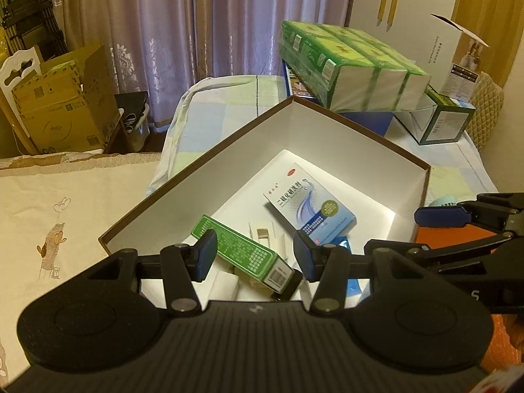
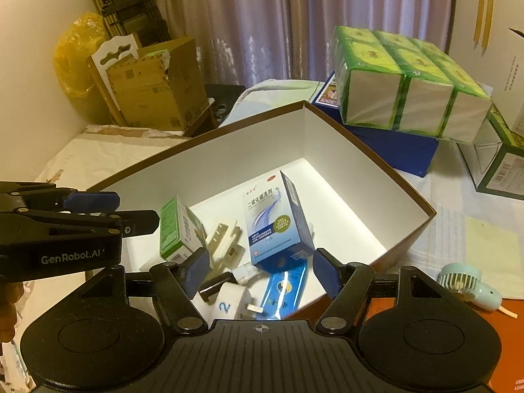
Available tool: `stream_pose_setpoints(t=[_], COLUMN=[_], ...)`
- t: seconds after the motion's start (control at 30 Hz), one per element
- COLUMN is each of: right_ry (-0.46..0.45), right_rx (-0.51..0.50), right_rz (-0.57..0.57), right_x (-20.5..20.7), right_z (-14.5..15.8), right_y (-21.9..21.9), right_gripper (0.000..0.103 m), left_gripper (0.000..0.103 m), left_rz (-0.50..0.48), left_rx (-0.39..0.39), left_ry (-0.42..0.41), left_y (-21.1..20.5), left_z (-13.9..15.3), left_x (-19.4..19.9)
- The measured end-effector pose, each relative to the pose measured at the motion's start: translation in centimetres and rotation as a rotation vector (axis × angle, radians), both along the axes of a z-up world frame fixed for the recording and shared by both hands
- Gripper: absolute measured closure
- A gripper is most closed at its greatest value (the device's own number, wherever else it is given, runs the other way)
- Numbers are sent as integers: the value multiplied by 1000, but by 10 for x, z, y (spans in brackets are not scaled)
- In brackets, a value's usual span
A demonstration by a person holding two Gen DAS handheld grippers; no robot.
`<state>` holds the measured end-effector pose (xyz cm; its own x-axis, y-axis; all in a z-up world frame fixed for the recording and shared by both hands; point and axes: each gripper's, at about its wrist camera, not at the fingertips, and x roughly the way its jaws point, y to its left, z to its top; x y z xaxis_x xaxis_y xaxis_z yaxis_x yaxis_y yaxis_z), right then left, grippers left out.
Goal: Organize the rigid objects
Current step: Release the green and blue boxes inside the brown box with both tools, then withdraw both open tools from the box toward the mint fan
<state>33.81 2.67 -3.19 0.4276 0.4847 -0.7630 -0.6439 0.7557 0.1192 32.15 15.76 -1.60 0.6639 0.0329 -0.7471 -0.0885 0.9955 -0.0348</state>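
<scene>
- Left gripper [image 1: 255,255] hangs released at frame bottom over the brown box [image 1: 196,167].
- Right gripper [image 2: 262,270] gapes too, grasping nothing.
- Green carton [image 1: 242,250] lies left of the blue carton [image 1: 311,203] inside.

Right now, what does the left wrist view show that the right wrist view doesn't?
Left wrist only: the cream embroidered cloth. Right wrist only: the white plug adapter marked 2 inside the box, and a yellow plastic bag. Both: the brown-rimmed white box, blue medicine carton, green carton, mint handheld fan, and both open grippers, left, right.
</scene>
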Motion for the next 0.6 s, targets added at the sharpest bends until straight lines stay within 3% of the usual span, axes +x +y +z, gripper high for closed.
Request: stream_pose_setpoints(t=[0.3,0.6], right_ry=[3,19], right_rx=[45,73], right_rz=[17,-14], right_x=[-22,-47], right_z=[5,6], right_y=[-37,-105], right_gripper=[36,36], left_gripper=[56,56], left_rz=[-33,-135], left_rx=[-18,-64], left_ry=[-16,-12], left_y=[-30,-87], left_z=[6,7], left_x=[-29,-55])
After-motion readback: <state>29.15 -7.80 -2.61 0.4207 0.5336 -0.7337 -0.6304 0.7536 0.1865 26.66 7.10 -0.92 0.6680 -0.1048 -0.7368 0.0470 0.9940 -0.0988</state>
